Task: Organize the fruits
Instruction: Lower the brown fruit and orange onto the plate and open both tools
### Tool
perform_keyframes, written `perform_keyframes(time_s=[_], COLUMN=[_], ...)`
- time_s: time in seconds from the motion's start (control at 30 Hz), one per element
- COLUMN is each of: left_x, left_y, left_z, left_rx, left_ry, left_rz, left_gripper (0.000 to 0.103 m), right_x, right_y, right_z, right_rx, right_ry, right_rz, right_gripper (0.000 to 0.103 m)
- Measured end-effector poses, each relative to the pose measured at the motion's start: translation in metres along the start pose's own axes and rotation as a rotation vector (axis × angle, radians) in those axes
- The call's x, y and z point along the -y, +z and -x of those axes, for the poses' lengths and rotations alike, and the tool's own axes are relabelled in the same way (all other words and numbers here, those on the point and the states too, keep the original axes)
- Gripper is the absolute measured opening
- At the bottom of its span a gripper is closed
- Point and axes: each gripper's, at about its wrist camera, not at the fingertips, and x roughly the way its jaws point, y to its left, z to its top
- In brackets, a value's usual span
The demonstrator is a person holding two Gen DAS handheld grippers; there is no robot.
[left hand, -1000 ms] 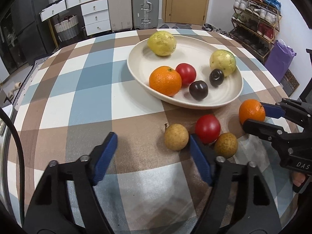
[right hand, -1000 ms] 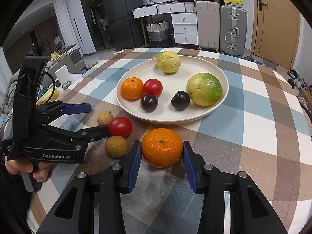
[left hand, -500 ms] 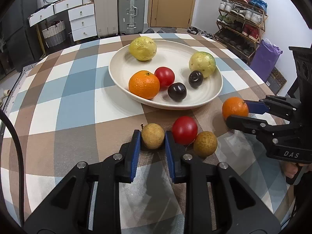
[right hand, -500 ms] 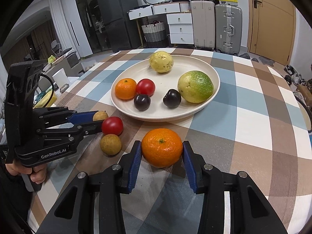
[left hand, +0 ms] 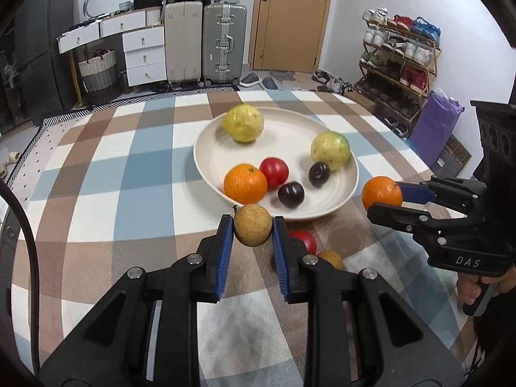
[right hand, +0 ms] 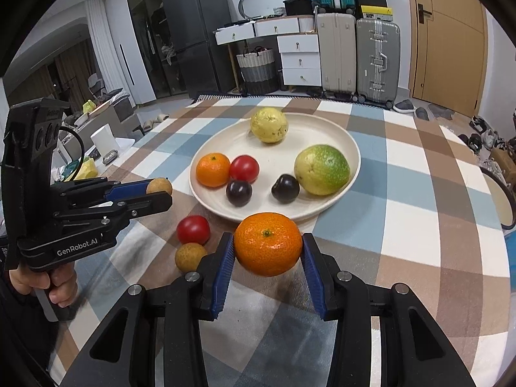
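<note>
My left gripper is shut on a small brown round fruit and holds it above the table, just in front of the cream plate. My right gripper is shut on an orange, lifted near the plate's front rim. The plate holds an orange, a tomato, two dark plums, a yellow fruit and a green-yellow fruit. A tomato and a second brown fruit lie on the checked tablecloth.
The table has a checked cloth and drops off at its edges. Suitcases, drawers and a shoe rack stand beyond it. A dark-rimmed object sits at the table's right edge.
My left gripper closed on the brown fruit and lifted it off the table toward the plate. My right gripper raised the orange off the cloth.
</note>
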Motion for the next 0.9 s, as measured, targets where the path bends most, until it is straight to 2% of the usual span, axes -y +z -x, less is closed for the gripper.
perform_keyframes(time_s=[0.27, 0.9], left_x=[-0.004, -0.007], left_y=[0.017, 0.051], left_z=[0.009, -0.018], left_rx=[0.043, 0.053], left_ry=[0.009, 0.011], left_rz=[0.013, 0.012], left_gripper=[0.022, 0.022], right_x=[0.002, 0.008], right_y=[0.018, 0.052], right_z=[0.006, -0.013], right_rx=[0.032, 0.052], right_ry=[-0.006, -0.002], right_rz=[0.006, 0.015], right_gripper=[0.043, 0.043])
